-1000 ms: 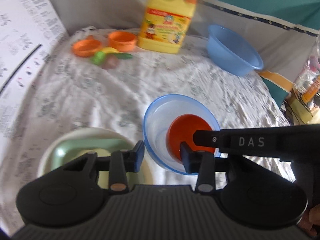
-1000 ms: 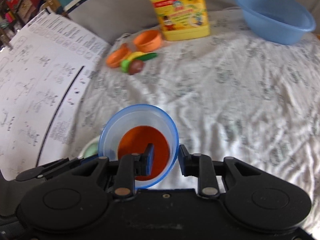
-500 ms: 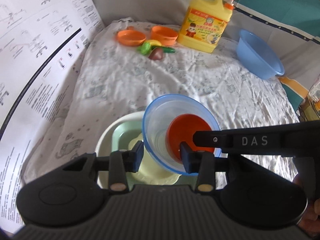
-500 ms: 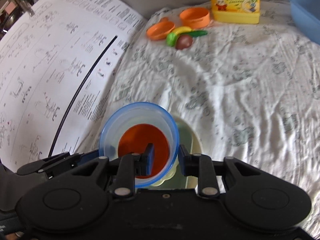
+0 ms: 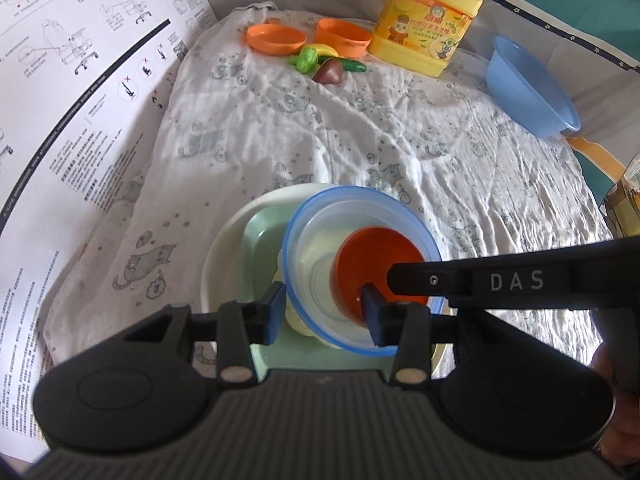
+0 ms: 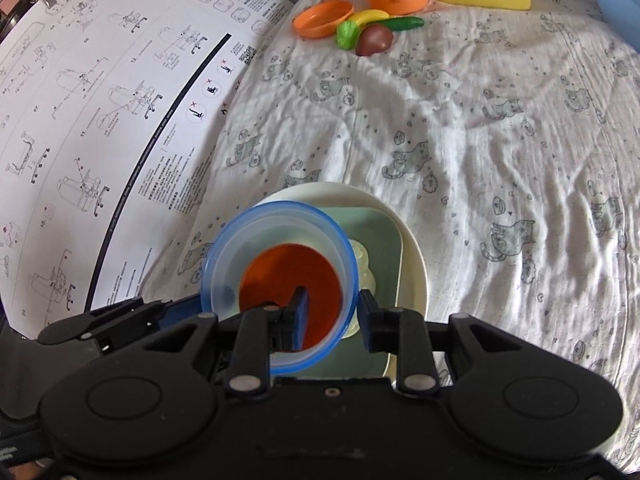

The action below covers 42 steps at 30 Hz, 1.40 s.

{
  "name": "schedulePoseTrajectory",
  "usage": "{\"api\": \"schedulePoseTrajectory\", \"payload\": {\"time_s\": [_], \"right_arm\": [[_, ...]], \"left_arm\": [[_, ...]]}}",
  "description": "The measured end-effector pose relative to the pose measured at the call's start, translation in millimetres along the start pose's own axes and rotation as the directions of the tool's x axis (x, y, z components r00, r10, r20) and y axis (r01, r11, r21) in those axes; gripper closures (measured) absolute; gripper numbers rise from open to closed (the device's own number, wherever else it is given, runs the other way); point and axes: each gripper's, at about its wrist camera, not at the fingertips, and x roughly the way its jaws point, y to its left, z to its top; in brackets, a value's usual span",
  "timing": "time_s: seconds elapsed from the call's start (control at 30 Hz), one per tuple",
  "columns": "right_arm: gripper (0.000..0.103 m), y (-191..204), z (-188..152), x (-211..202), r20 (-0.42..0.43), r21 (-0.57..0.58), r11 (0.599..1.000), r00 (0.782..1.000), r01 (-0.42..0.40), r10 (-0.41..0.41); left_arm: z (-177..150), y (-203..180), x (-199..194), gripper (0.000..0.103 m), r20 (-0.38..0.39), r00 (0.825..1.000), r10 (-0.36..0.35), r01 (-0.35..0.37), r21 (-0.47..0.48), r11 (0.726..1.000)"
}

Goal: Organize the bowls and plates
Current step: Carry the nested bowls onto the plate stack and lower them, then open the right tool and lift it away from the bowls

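Note:
A clear bowl with a blue rim [image 5: 316, 248] [image 6: 228, 264] holds an orange bowl [image 5: 372, 256] [image 6: 288, 276]. Both grippers grip its rim from opposite sides. My left gripper [image 5: 322, 314] has one pad outside the wall and one inside the orange bowl, and its jaws are opening slightly. My right gripper [image 6: 332, 310] pinches the far wall the same way. The bowls hang tilted just above a stack: a white plate [image 5: 224, 256] [image 6: 412, 264], a green square plate [image 5: 260, 236] [image 6: 380, 240] and a pale small dish [image 6: 362, 264].
At the back of the cat-print cloth [image 5: 360, 132] lie two orange dishes [image 5: 274, 38], toy food [image 5: 320, 64], a yellow detergent jug [image 5: 428, 28] and a blue basin [image 5: 528, 92]. A large instruction sheet [image 5: 80, 100] borders the left. A hand [image 5: 604, 360] shows at the right edge.
Both grippers carried the nested bowls from beside the plate stack to over it and slightly down. The stack now lies directly under the bowls.

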Motion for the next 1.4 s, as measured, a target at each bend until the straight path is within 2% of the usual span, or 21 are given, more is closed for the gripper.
{"api": "schedulePoseTrajectory", "payload": {"time_s": [0.17, 0.23, 0.3, 0.63, 0.77, 0.83, 0.87, 0.93, 0.97, 1.03, 1.1, 1.23, 1.4], "right_arm": [[0.075, 1, 0, 3, 0.001, -0.016, 1.0, 1.0, 0.006, -0.006], [0.074, 1, 0, 4, 0.006, -0.027, 1.0, 1.0, 0.007, -0.007], [0.073, 3, 0, 3, 0.013, -0.041, 0.999, 1.0, 0.01, -0.01], [0.065, 0, 1, 2, 0.03, -0.061, 0.998, 1.0, 0.007, -0.005], [0.056, -2, 0, -1, 0.042, -0.056, 0.998, 0.999, 0.007, -0.005], [0.05, -4, -1, -5, 0.051, -0.053, 0.999, 0.999, 0.006, -0.003], [0.044, -4, -1, -7, 0.058, -0.053, 0.999, 0.998, 0.007, -0.004], [0.029, -5, -2, -12, 0.074, -0.054, 0.999, 0.997, 0.006, -0.002], [0.02, -5, -3, -15, 0.083, -0.055, 0.998, 0.997, 0.002, 0.003], [0.012, -6, -4, -23, 0.103, -0.063, 0.998, 0.995, 0.001, 0.005], [0.0, -8, -5, -29, 0.12, -0.064, 0.998, 0.993, -0.005, 0.013], [0.0, -14, -10, -45, 0.152, -0.053, 0.998, 0.988, -0.016, 0.024], [0.0, -26, -22, -68, 0.22, -0.029, 1.0, 0.976, 0.008, -0.001]], "left_arm": [[1, 1, 5, 0.061, -0.004, 1.0, 0.002, -0.002, 0.01, 1.0], [1, 0, 5, 0.048, 0.007, 1.0, 0.007, -0.007, 0.018, 1.0], [1, -1, 5, 0.044, 0.022, 1.0, 0.017, -0.018, 0.029, 0.999], [2, -1, 9, 0.04, 0.023, 1.0, 0.015, -0.015, 0.035, 0.999], [0, -2, 9, 0.035, 0.027, 0.999, 0.031, -0.032, 0.043, 0.999], [-1, -3, 8, 0.029, 0.033, 0.999, 0.042, -0.043, 0.049, 0.998], [-2, -4, 7, 0.026, 0.037, 0.998, 0.048, -0.05, 0.052, 0.997], [-3, -5, 2, 0.013, 0.057, 0.996, 0.063, -0.067, 0.061, 0.996], [-3, -6, -1, 0.011, 0.071, 0.995, 0.07, -0.075, 0.067, 0.995], [-5, -9, -8, 0.003, 0.096, 0.992, 0.079, -0.087, 0.08, 0.993], [-6, -11, -14, 0.0, 0.12, 0.989, 0.089, -0.1, 0.086, 0.991], [-9, -12, -27, 0.0, 0.15, 0.983, 0.101, -0.114, 0.081, 0.99], [-16, -16, -46, 0.0, 0.208, 0.971, 0.115, -0.133, 0.074, 0.988]]}}
